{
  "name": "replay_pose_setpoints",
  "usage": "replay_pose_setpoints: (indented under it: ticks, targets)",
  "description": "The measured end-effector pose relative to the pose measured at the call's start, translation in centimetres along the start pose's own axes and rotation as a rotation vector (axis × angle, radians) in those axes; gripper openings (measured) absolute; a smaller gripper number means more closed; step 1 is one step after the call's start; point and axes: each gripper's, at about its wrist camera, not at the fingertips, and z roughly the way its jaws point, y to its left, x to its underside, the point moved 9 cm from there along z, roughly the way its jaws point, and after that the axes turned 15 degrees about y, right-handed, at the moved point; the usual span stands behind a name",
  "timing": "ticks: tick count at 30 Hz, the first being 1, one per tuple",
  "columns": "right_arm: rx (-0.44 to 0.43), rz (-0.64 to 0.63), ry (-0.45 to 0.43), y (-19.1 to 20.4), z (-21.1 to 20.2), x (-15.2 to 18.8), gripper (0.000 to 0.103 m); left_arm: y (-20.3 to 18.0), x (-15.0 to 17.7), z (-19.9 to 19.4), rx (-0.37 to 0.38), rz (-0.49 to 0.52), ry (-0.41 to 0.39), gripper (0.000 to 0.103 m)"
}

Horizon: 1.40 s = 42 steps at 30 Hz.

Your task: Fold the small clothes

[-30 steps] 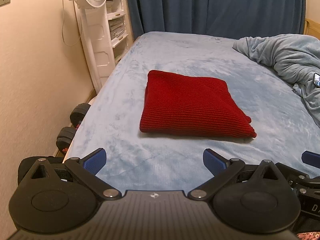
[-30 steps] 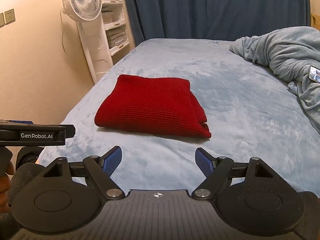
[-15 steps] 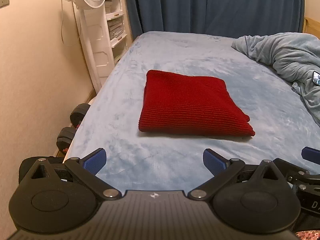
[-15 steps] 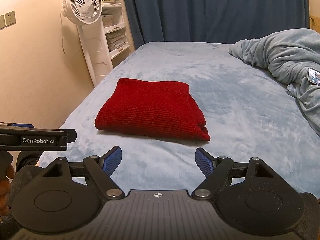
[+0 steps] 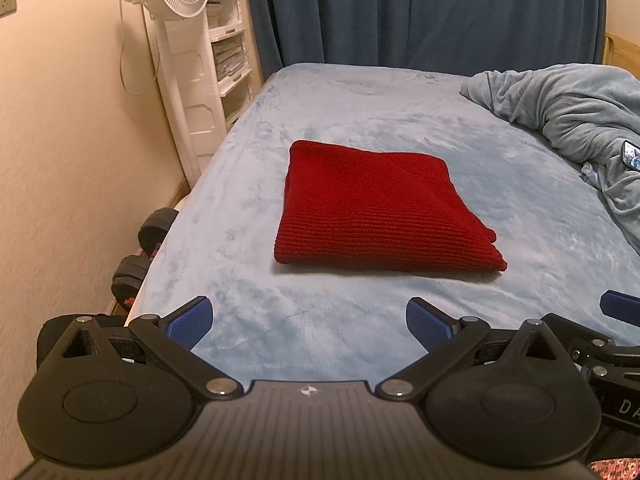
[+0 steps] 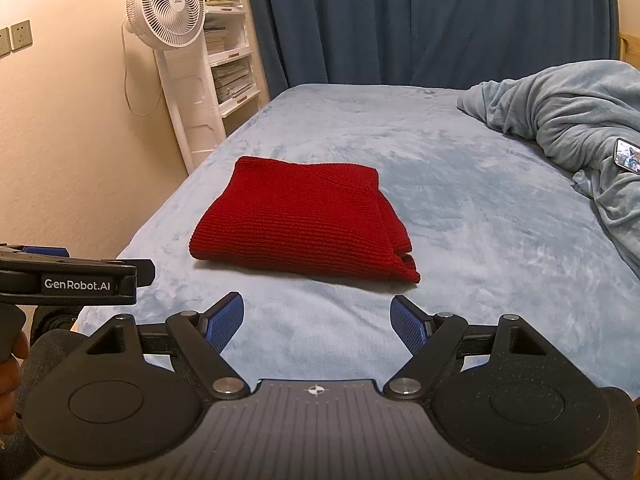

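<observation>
A: Well, start at the left gripper (image 5: pixel 307 322): its blue pads stand wide apart with nothing between them, only bed showing through the gap.

B: And the right gripper (image 6: pixel 317 322)?

A: The same, spread wide and empty, angled down toward the light blue bed (image 6: pixel 460 208). Both hang at the near edge, side by side, well short of the cloth.

B: Has anything changed in the last second?

A: Hardly. Compared with a second ago, both hands sit where they were, neither pair of pads has moved, and the red knit garment (image 5: pixel 376 210) lies just as it did. The views barely drift.

B: So what does that mean for the folding?

A: My reading is that this piece is finished. It lies as a flat, compact rectangle in the middle of the bed, layered edges stacked at its right corner, untouched by either tool. The hands look parked rather than reaching.

B: What lies around it?

A: A crumpled grey-blue blanket (image 6: pixel 568 112) off to the right with a phone (image 6: pixel 628 155) on it, well apart from the garment. On the left, a white fan (image 6: pixel 166 10) by the wall, and dumbbells (image 5: pixel 142 248) on the floor.
</observation>
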Motion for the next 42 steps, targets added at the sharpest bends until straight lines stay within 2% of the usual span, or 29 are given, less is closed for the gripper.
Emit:
replay_pose_setpoints:
  ticks: [42]
  targets:
    - [-0.012, -0.023, 0.012, -0.18, 0.06, 0.16, 0.083, 0.17, 0.37, 0.19, -0.013, 0.032, 0.0, 0.103]
